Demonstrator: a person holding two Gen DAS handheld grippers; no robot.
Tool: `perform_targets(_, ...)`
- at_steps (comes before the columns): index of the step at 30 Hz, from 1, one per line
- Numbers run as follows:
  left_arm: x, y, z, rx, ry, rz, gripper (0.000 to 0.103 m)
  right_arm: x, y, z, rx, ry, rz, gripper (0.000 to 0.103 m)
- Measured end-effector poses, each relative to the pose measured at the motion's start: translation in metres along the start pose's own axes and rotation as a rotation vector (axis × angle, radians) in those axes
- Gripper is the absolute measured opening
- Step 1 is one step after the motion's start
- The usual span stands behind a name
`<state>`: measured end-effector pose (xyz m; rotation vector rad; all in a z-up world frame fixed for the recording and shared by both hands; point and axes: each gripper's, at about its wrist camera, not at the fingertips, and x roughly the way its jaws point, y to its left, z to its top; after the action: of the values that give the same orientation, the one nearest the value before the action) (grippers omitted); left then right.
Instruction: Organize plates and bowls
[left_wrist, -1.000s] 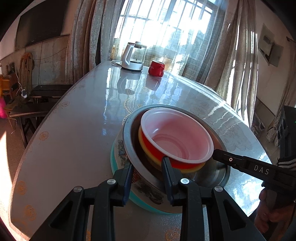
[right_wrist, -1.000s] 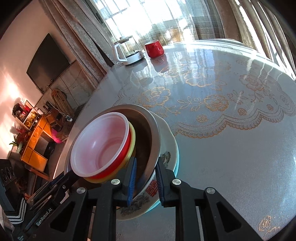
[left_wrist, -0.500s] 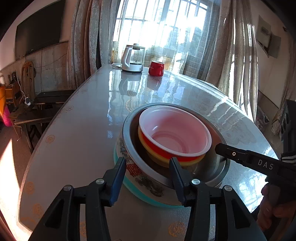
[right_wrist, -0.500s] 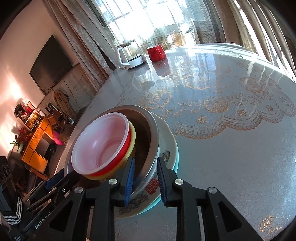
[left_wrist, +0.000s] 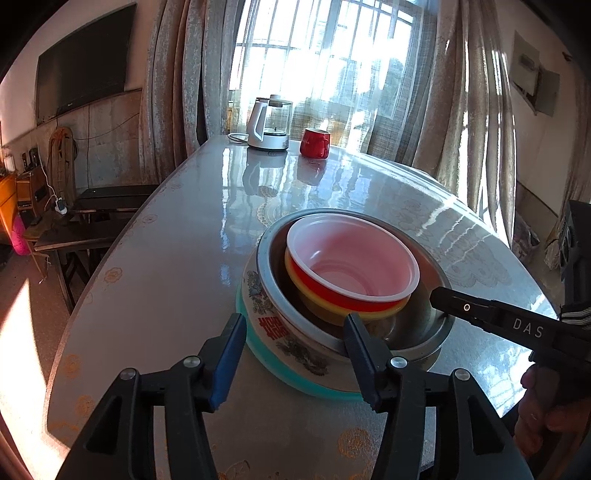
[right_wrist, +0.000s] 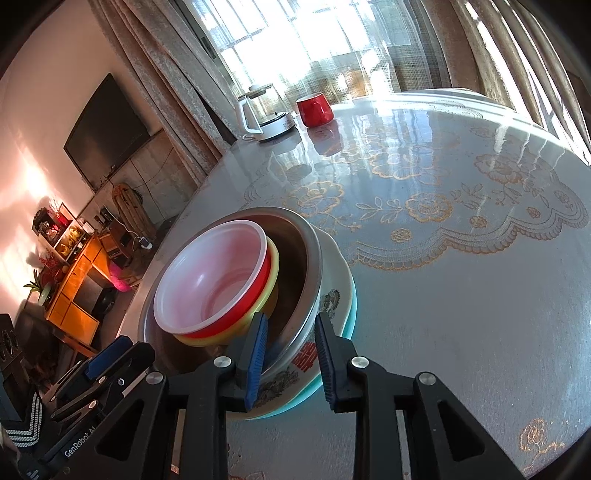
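Note:
A nested stack stands near the table's front edge: a red bowl with a white inside (left_wrist: 351, 262) (right_wrist: 210, 284) sits in a yellow bowl (left_wrist: 325, 308) (right_wrist: 271, 273), inside a steel bowl (left_wrist: 424, 332) (right_wrist: 310, 266), on a white floral plate (left_wrist: 288, 332) (right_wrist: 332, 299) over a teal plate (left_wrist: 291, 373) (right_wrist: 352, 314). My left gripper (left_wrist: 293, 332) is open, drawn back in front of the stack. My right gripper (right_wrist: 290, 332) is open, its jaws astride the steel bowl's rim without pressing it; it also shows in the left wrist view (left_wrist: 454, 304).
A white kettle (left_wrist: 267, 123) (right_wrist: 264, 110) and a red mug (left_wrist: 314, 143) (right_wrist: 314, 109) stand at the table's far end. The glossy table (right_wrist: 461, 258) carries a gold floral pattern. Dark benches (left_wrist: 96, 206) stand left of the table.
My left gripper has opened wide and pulled back from the stack's rim. My right gripper's jaws have spread apart off the steel bowl's rim. The stack stays put.

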<state>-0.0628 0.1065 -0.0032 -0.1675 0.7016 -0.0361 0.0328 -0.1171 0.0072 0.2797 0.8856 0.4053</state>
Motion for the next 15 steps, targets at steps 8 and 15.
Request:
perform_targets(8, -0.011, 0.003, -0.009, 0.025, 0.006, 0.012, 0.067, -0.008, 0.003, -0.009, -0.045, -0.028, 0.046, 0.028)
perform_targets(15, -0.024, 0.003, -0.035, 0.087, -0.034, 0.058, 0.092, -0.033, 0.005, -0.034, -0.136, -0.149, -0.023, 0.032)
